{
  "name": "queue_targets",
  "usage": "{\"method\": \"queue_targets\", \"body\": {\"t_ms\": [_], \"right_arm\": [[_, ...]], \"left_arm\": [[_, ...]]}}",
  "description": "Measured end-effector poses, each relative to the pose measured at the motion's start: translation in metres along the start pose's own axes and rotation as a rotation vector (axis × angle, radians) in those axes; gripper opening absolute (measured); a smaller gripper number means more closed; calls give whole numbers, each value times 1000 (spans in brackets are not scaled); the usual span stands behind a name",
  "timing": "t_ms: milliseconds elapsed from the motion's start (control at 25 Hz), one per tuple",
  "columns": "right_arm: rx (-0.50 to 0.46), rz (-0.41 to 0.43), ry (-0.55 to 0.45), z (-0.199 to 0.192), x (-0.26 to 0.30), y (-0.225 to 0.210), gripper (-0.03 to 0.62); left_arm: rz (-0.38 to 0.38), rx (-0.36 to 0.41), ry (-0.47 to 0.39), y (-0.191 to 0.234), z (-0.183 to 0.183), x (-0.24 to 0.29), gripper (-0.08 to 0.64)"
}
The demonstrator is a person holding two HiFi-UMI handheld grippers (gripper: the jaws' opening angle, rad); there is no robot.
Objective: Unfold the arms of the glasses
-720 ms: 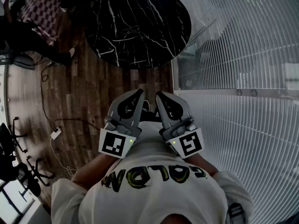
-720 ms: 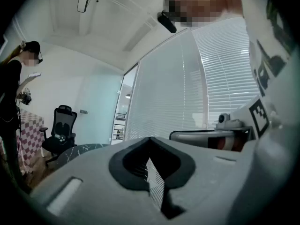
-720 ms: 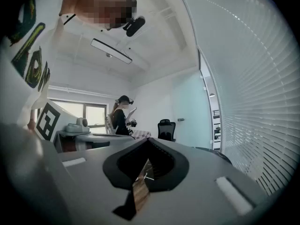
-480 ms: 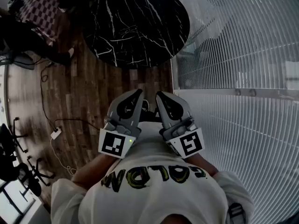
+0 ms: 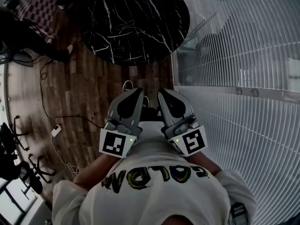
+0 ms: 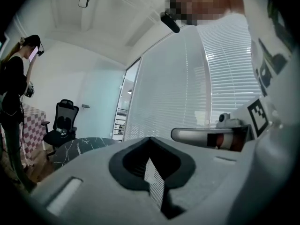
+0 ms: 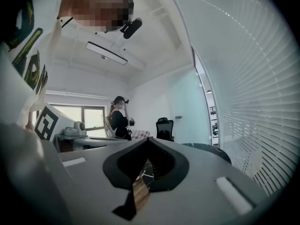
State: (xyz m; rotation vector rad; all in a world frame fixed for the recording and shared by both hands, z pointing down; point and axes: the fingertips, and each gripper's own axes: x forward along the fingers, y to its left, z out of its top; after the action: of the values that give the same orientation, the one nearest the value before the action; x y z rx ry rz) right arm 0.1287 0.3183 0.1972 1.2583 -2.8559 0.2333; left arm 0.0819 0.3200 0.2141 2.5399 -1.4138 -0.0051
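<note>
No glasses show in any view. I hold both grippers side by side close to my chest, pointing level toward a round black marble table. The left gripper is shut with nothing between its jaws. The right gripper is shut and empty as well. In the left gripper view the left gripper shows only a thin slit between its jaws, and the table lies beyond. In the right gripper view the right gripper looks the same, with the table ahead on the right.
A glass wall with white blinds runs along the right. On the wooden floor at the left lie a cable and a power strip. A person stands far left beside a black office chair and a checkered cloth.
The table has drifted slightly upward in the head view. Both grippers stay together by my chest, shut as before.
</note>
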Motion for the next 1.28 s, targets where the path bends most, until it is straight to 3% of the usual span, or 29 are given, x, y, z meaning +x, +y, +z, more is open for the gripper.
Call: {"method": "queue_targets", "body": {"t_ms": [480,1000,1280], "right_arm": [[52,14,55,-17,48,-16,2],[32,6,73,3,211,-35,2],[4,-28,75,8,263,-36,2]], "left_arm": [[12,-15,36,46,-4,29,2],[-11,-27,32,181,36,88,2],[-19,-18,26,237,53,103,2]]}}
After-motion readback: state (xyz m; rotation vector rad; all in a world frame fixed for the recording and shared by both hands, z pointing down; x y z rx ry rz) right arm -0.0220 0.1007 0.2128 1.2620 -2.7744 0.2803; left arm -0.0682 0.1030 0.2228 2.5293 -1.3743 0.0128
